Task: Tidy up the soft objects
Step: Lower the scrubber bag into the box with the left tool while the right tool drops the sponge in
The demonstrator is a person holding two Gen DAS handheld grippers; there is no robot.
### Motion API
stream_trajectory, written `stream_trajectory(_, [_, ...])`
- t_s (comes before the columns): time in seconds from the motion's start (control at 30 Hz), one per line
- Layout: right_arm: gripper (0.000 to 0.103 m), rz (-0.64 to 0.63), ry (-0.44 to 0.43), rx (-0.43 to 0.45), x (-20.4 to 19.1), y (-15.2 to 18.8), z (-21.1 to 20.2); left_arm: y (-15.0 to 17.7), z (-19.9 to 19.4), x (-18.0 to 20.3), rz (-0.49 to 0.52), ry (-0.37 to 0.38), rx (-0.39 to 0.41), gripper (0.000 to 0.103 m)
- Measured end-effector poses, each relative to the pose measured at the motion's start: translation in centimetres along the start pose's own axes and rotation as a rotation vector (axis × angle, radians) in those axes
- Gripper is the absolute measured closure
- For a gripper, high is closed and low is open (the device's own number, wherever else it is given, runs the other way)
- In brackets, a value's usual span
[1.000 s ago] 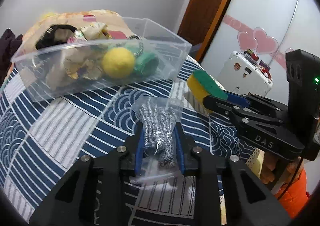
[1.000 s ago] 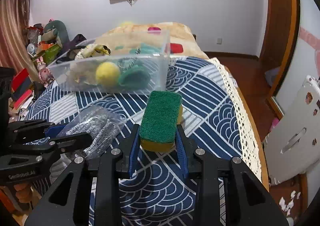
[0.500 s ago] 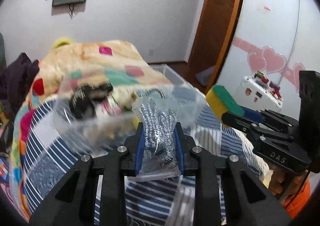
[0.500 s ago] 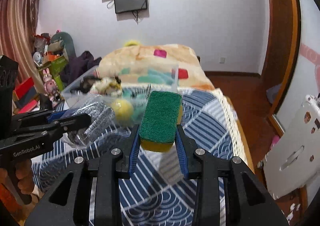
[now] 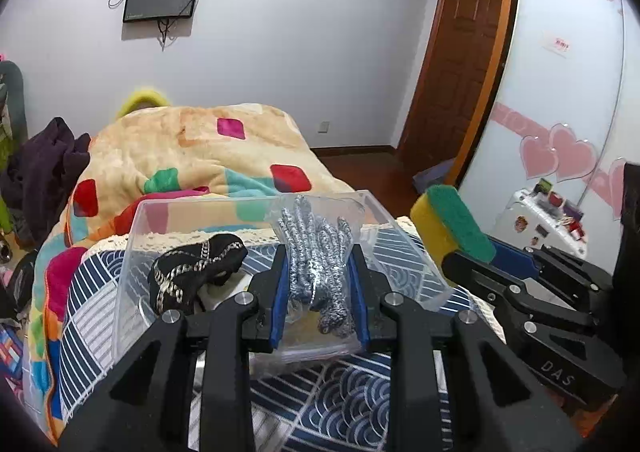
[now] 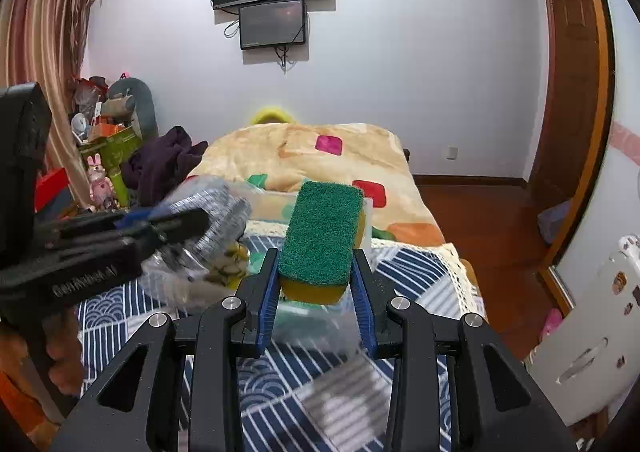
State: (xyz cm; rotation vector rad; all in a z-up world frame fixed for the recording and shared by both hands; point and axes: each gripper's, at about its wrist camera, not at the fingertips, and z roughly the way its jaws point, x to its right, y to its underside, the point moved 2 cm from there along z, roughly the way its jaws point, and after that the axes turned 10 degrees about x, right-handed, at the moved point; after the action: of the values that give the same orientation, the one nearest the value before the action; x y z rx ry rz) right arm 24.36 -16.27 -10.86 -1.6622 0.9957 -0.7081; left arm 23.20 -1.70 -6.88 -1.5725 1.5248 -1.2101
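Above the clear bin [image 5: 132,252]: left gripper [image 5: 319,298] clamping bagged steel wool [image 5: 316,252], right gripper [image 6: 315,306] clamping sponge [image 6: 322,236].

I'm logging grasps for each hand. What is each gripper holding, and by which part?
The left gripper pinches the bagged steel wool across its lower sides. The right gripper clamps the sponge by its two long sides, near end.
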Motion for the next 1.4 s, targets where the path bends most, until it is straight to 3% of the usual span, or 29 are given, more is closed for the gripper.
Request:
stream_trajectory(0.2, [0.072,-0.019,-0.003,-0.032,-0.6,0.2,2.2,0.5,2.6,-0.1,0.036,-0.024,-0.045,0.076])
stream_trajectory(0.57, [0.072,-0.045,0.001,-0.132,-0.9,1.8,4.4,2.0,5.1,-1.7,-0.012,-0.026,-0.137,0.075])
stream_trajectory(0.8, [0.070,-0.064,0.008,-0.147,-0.7,1.9,4.8,2.1,4.3,-2.0,-0.027,-0.010,-0.132,0.065])
stream_trajectory(0.87, [0.065,-0.062,0.013,-0.149,-0.6,1.8,4.8,1.9,3.6,-1.9,-0.019,-0.009,-0.118,0.061])
stream_trajectory(0.93, [0.052,-0.049,0.007,-0.147,-0.4,1.7,4.8,1.7,2.8,-1.7,-0.005,-0.013,-0.098,0.060])
stream_trajectory(1.23, [0.052,-0.043,-0.023,-0.078,-0.5,0.2,2.1,0.1,-2.5,-1.6,0.035,-0.028,0.018,0.060])
stream_trajectory(1.4, [0.052,-0.031,-0.035,0.009,-0.7,-1.6,-0.6,-1.3,-6.8,-1.3,0.057,-0.042,0.115,0.053])
